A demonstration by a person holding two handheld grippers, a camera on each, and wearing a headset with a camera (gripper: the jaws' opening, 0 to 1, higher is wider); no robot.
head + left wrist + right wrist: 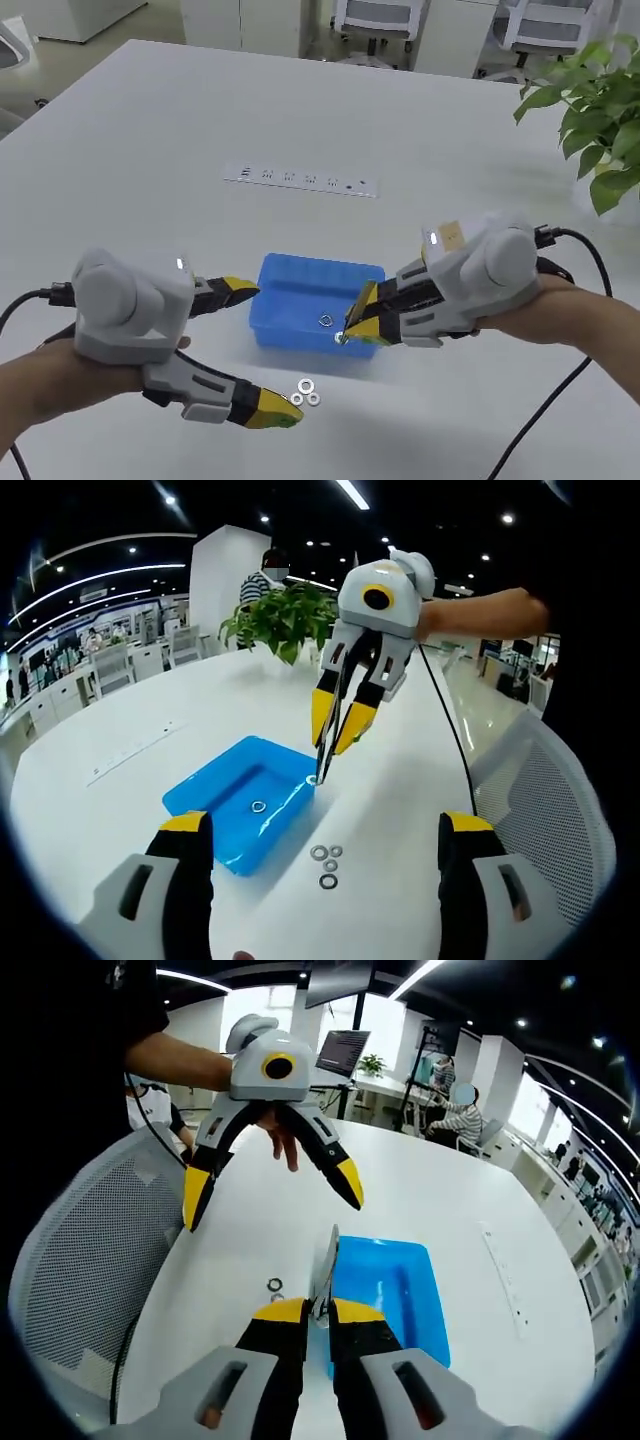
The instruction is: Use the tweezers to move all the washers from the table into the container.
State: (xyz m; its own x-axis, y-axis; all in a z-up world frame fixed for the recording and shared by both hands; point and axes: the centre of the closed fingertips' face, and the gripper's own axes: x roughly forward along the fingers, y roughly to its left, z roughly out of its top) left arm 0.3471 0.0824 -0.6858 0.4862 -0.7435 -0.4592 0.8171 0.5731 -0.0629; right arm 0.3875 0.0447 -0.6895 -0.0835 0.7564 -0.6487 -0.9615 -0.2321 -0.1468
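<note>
Three washers (307, 392) beside container (300, 280) — right tongs (361, 314) pinching tweezers (326, 1260), left tongs (265, 352) spread wide.

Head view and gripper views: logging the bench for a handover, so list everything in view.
table: one, white, under everything.
container: one, blue, mid-table.
washer in container: one, silver, on its floor.
washers on table: three, silver, clustered beside the container's near wall.
tweezers: one, metal, tips at the container's near rim.
power strip: one, white, beyond the container.
plant: one, green, table's far right.
office chairs: two, pale, beyond the table.
left gripper: one, grey, yellow-tipped, open, left of container.
right gripper: one, same colours, shut on tweezers.
</note>
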